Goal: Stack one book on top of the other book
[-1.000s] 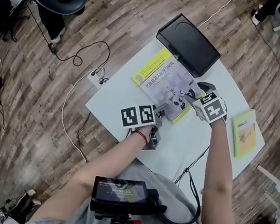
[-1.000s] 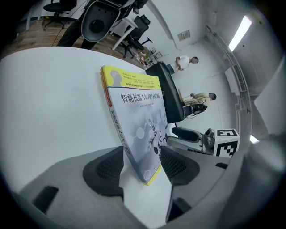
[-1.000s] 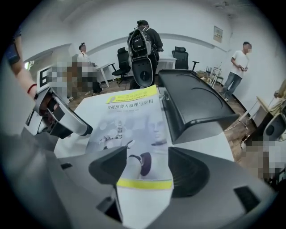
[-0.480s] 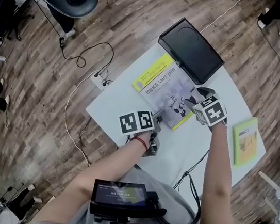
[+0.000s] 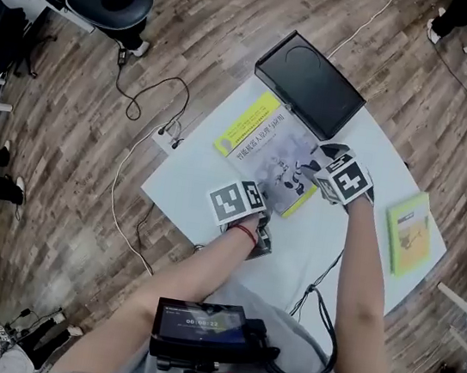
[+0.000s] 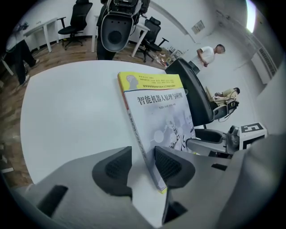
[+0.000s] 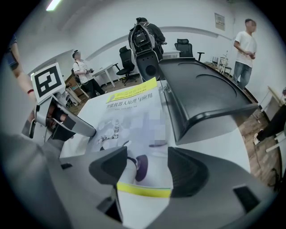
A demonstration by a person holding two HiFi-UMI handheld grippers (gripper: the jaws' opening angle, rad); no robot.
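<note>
Stack not started. Left tool [image 6: 143, 164] jaws have just been closing astride the white book [image 6: 163, 112], one pad not yet touching. Right tool [image 7: 145, 169] is open over its other corner. Green book [image 5: 407, 231] lies on the counter [image 5: 187, 179], well right of the right tool. We've got grip, lift and place left.

Black case [image 5: 310, 80]; green book [image 5: 407, 231]; grey-white book [image 5: 272, 148], yellow band.

book [image 5: 269, 150]: glossy paper | table [image 5: 187, 176]: matt white | floor [image 5: 223, 23]: wood
</note>
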